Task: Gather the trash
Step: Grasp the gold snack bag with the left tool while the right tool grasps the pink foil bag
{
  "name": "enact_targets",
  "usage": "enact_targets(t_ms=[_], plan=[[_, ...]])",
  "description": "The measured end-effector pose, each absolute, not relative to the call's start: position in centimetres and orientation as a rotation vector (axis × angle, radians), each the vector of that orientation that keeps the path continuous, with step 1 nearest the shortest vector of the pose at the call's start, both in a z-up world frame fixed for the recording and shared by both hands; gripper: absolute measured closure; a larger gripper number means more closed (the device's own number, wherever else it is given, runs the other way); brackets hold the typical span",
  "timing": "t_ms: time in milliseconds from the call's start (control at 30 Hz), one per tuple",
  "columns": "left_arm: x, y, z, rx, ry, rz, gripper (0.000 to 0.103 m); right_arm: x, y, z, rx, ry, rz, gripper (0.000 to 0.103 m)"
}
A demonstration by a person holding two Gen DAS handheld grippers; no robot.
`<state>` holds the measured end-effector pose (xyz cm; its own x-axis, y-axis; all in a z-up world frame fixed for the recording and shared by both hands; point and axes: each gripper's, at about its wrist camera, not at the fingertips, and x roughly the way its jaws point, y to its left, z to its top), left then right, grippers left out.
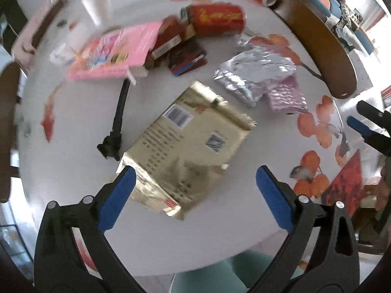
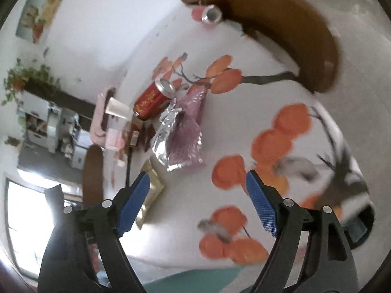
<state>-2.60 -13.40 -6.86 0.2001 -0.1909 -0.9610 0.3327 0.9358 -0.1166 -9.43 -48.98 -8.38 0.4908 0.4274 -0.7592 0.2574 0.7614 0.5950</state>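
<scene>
Trash lies scattered on a round white table [image 1: 80,171] printed with orange fruit. A gold foil packet [image 1: 193,146] lies flat below my left gripper [image 1: 195,173], which hangs open above it with nothing held. Beyond it are a crumpled silver foil bag [image 1: 254,75], a purple packet [image 1: 286,95], a red can [image 1: 217,19] on its side, dark red boxes [image 1: 180,53] and a paper cup [image 1: 96,2]. My right gripper [image 2: 198,178] is open over bare tabletop, with the gold packet [image 2: 151,195] beside its left finger and the silver bag [image 2: 166,127] farther off.
A pink book [image 1: 114,51] and a black stick-like tool [image 1: 117,122] lie left of the packets. A second red can [image 2: 207,14] lies by a brown chair back [image 2: 281,24]. A teal seat [image 1: 220,276] stands at the near table edge.
</scene>
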Motion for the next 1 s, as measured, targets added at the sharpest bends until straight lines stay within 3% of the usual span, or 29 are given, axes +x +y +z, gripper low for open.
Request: enact_targets(t_ms=[167,500,533,700,800,833,867,900,933,1000], plan=[[-0.5,-12.9,-9.6,0.236,1.325,-0.368,0.007,-6.1,-48.1,-10.8,0.715,1.155,0.117,0.023],[0.9,-14.0,-12.5,0.196,1.339,-0.426,0.007,-4.3,-46.7,-13.5,0.706,1.225,0.167,0.024],[0.9,-14.2,-12.7,0.190,1.336,-0.431,0.007,-4.3,-46.5,-13.4,0.698,1.215,0.176,0.027],[0.6,-14.7,-13.3,0.193,1.333,-0.404,0.008,-3.6,-45.2,-13.9,0.689,1.245,0.250,0.062],[0.4,-16.0,-13.6,0.226,1.300,-0.392,0.027,-3.4,-44.3,-14.1,0.689,1.256,0.280,0.085],[0.3,-16.3,-13.5,0.233,1.290,-0.399,0.042,-3.4,-44.2,-14.1,0.694,1.255,0.281,0.087],[0.2,-16.5,-13.3,0.240,1.275,-0.404,0.062,-3.4,-44.1,-14.0,0.699,1.250,0.284,0.089],[0.3,-16.7,-13.2,0.239,1.273,-0.407,0.074,-3.4,-44.0,-13.9,0.705,1.242,0.288,0.094],[0.4,-16.8,-13.2,0.233,1.276,-0.409,0.098,-3.4,-44.0,-13.8,0.707,1.239,0.289,0.095],[0.9,-17.0,-13.3,0.192,1.293,-0.415,0.103,-3.5,-44.1,-13.5,0.721,1.230,0.295,0.096]])
